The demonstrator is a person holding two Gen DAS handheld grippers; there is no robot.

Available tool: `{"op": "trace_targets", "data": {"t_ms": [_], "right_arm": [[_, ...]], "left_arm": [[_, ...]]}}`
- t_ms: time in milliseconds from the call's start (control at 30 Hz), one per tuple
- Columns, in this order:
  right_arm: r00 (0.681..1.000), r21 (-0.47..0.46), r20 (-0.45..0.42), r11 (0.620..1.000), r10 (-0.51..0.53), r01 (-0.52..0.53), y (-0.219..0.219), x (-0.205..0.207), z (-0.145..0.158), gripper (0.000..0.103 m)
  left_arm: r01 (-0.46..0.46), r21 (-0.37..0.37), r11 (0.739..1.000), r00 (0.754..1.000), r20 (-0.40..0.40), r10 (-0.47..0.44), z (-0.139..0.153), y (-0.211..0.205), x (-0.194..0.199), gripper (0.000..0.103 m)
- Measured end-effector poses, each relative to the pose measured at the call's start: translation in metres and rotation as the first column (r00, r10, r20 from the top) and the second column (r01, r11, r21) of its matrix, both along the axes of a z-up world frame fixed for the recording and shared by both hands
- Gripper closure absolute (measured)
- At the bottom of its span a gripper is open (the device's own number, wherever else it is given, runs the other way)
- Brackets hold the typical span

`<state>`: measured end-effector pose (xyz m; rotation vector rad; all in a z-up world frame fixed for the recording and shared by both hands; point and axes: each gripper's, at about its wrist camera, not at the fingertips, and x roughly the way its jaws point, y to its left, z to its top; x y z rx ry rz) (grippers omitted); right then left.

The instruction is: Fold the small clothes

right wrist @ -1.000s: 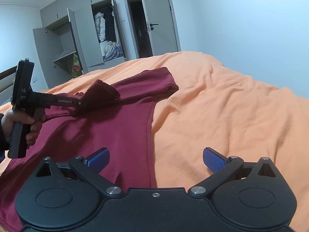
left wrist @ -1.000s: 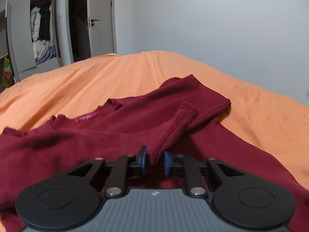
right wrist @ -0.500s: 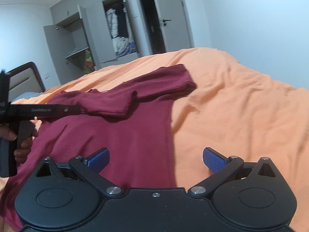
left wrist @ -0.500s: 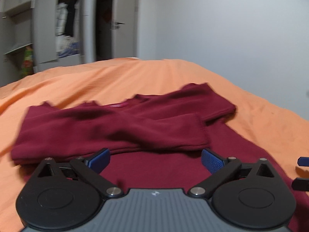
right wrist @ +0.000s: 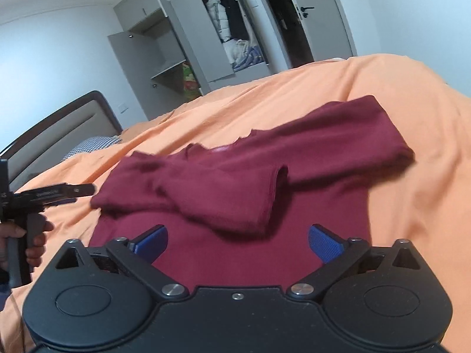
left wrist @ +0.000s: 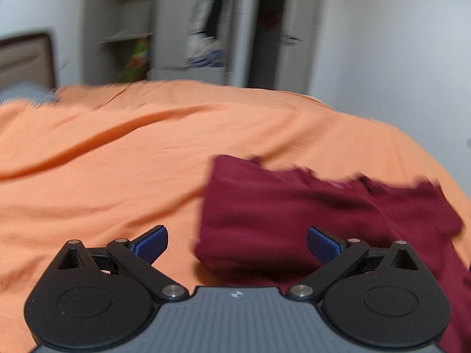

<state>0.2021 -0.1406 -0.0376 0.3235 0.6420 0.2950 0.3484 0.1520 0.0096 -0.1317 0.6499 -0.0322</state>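
Observation:
A dark red long-sleeved top lies flat on the orange bedspread, both sleeves folded across its chest. My right gripper hovers open over the top's lower body, holding nothing. In the left wrist view, which is blurred, the top's folded left edge lies just ahead of my left gripper, open and empty over the bedspread. From the right wrist view the left gripper is off the top's left side, held by a hand.
A grey wardrobe with open doors and clothes inside stands beyond the bed, beside a doorway. A padded headboard and a checked pillow are at the left. White walls surround the bed.
My left gripper let go of the left sleeve, which now lies across the chest, opened wide and pulled back to the left off the top. The right gripper shifted left over the top's body.

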Motion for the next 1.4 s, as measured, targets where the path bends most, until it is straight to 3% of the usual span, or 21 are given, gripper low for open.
{"op": "trace_targets", "data": {"t_ms": [133,333,400,500,533,567,600,633,700,867,1033,1133,1300,1333,1400], "right_arm": [[0.998,0.009,0.021,0.999,-0.052,0.052,0.005,0.03,0.0,0.016],[0.994,0.001,0.019,0.995,-0.104,0.104,0.001,0.066,-0.004,0.032],[0.994,-0.004,-0.003,0.994,-0.108,0.108,0.0,0.074,-0.009,0.044],[0.995,-0.03,-0.012,0.995,-0.096,0.096,0.006,0.078,-0.013,0.064],[0.996,-0.041,-0.008,0.995,-0.09,0.089,0.009,0.077,-0.014,0.067],[0.997,-0.046,0.0,0.996,-0.078,0.078,0.011,0.076,-0.013,0.077],[0.998,-0.049,0.01,0.997,-0.064,0.064,0.012,0.074,-0.012,0.09],[0.998,-0.059,0.021,0.997,-0.057,0.058,0.015,0.073,-0.011,0.094],[0.998,-0.09,0.052,0.995,-0.041,0.045,0.019,0.07,-0.005,0.101],[0.983,-0.187,0.185,0.982,0.007,0.028,0.031,0.068,0.02,0.102],[0.962,-0.271,0.274,0.961,0.016,0.061,0.038,0.086,0.047,0.102],[0.98,-0.296,0.198,0.954,0.019,0.042,0.036,0.113,0.047,0.102],[0.998,-0.281,0.058,0.959,0.0,0.016,0.027,0.151,0.02,0.101],[0.999,-0.276,0.054,0.961,0.0,0.015,0.026,0.151,0.018,0.098],[0.998,-0.246,0.064,0.969,-0.005,0.02,0.022,0.147,0.016,0.082]], "left_arm": [[-0.089,-0.123,0.988,0.996,-0.035,0.085,-0.004,0.034,0.033,0.0],[-0.101,-0.214,0.972,0.993,-0.086,0.084,-0.019,0.057,0.074,0.001],[-0.093,-0.238,0.967,0.993,-0.099,0.071,-0.023,0.06,0.084,0.006],[-0.052,-0.291,0.955,0.994,-0.109,0.021,-0.029,0.058,0.092,0.029],[-0.038,-0.31,0.95,0.994,-0.112,0.004,-0.03,0.058,0.092,0.045],[-0.022,-0.324,0.946,0.994,-0.108,-0.014,-0.029,0.057,0.091,0.068],[-0.005,-0.331,0.944,0.995,-0.098,-0.029,-0.029,0.054,0.088,0.079],[-0.002,-0.32,0.948,0.996,-0.084,-0.026,-0.026,0.052,0.083,0.093],[0.005,-0.289,0.957,1.0,-0.028,-0.013,-0.017,0.05,0.07,0.096],[-0.032,-0.191,0.981,0.989,0.133,0.058,0.014,0.045,0.027,0.097],[-0.107,-0.154,0.982,0.98,0.148,0.13,0.013,0.041,0.022,0.097],[-0.148,-0.134,0.98,0.983,0.086,0.16,-0.002,0.034,0.036,0.097],[-0.169,-0.16,0.972,0.985,0.015,0.174,-0.022,0.032,0.058,0.093],[-0.174,-0.169,0.97,0.984,0.005,0.177,-0.024,0.034,0.058,0.091],[-0.173,-0.187,0.967,0.984,0.0,0.176,-0.024,0.038,0.056,0.076]]}}
